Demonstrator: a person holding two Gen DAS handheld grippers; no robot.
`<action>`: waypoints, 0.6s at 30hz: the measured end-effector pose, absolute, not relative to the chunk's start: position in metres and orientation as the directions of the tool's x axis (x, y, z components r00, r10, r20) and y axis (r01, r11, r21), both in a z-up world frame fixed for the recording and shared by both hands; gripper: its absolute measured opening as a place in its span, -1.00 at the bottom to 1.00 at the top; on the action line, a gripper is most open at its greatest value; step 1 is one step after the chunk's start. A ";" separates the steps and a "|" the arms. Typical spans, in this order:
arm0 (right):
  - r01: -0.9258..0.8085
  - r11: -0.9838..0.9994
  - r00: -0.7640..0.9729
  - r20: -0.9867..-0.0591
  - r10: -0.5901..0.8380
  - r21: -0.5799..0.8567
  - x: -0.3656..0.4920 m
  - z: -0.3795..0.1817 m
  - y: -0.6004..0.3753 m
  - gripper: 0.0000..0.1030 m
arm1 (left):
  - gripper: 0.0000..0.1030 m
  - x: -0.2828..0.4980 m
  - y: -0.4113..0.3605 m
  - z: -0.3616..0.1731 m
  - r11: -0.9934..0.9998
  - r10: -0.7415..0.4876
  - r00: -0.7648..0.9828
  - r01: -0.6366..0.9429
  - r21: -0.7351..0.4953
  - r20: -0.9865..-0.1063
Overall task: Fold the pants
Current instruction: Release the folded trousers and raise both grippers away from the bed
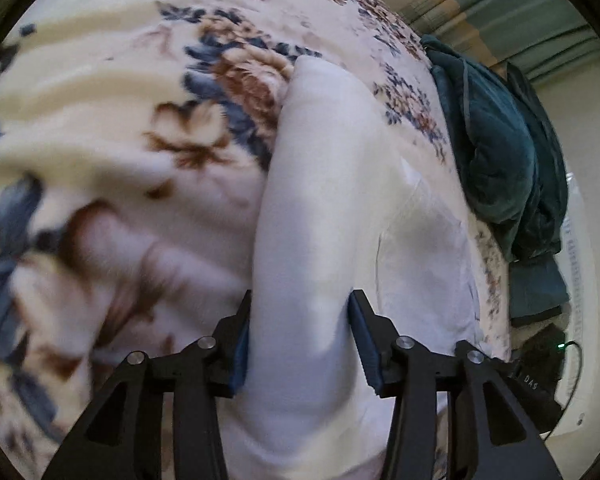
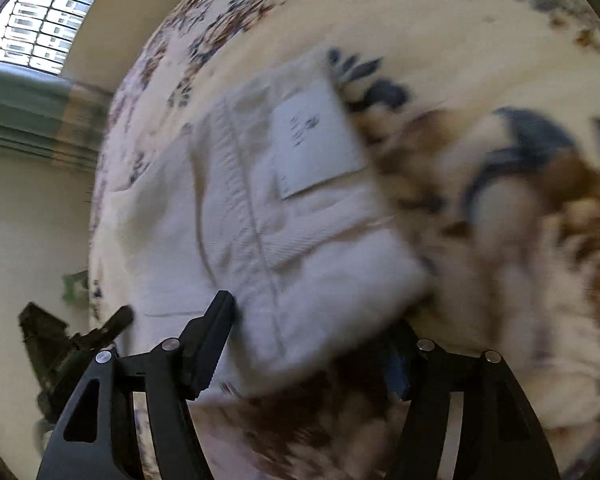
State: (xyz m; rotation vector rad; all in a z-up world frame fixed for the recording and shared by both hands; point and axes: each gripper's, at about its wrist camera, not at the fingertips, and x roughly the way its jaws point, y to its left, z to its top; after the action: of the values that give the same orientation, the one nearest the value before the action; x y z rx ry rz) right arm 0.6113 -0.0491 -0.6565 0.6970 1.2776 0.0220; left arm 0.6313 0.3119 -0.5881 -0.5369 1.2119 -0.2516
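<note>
White pants [image 1: 332,200] lie on a floral blanket [image 1: 100,160]. In the left wrist view a folded leg of them runs away from me between my left gripper's [image 1: 300,332] fingers, which stand open on either side of it. In the right wrist view the pants [image 2: 284,216] show the waistband end with a paper label [image 2: 316,136]. My right gripper [image 2: 316,328] is open around the near corner of the fabric; its right finger is partly hidden under the fabric. That view is blurred.
A dark teal blanket [image 1: 500,140] is bunched at the bed's far right edge. A black device with a cable [image 1: 544,364] sits beside the bed. A green curtain [image 2: 24,96] and a window [image 2: 48,28] are at the left. The other gripper [image 2: 72,348] shows low left.
</note>
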 end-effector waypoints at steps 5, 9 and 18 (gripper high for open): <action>0.316 0.887 0.271 -0.928 0.255 0.336 0.613 -0.632 -0.045 0.36 | -0.13 0.620 0.311 -0.570 0.893 -0.382 0.326 -0.111 -0.436 -0.865; 0.254 0.949 0.282 -0.953 0.112 0.187 0.614 -0.596 -0.028 0.56 | 0.51 0.613 0.296 -0.547 0.951 -0.243 0.326 -0.104 -0.290 -0.914; 0.164 0.986 0.344 -0.936 -0.077 -0.021 0.585 -0.510 -0.011 1.00 | 0.86 0.591 0.258 -0.491 0.997 -0.019 0.362 -0.062 -0.044 -0.932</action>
State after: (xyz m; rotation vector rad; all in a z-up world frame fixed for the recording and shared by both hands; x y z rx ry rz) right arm 0.5847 -0.0109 -0.5102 0.0820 1.2095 -0.1571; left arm 0.5913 0.2584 -0.4905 -0.0764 1.2000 0.0280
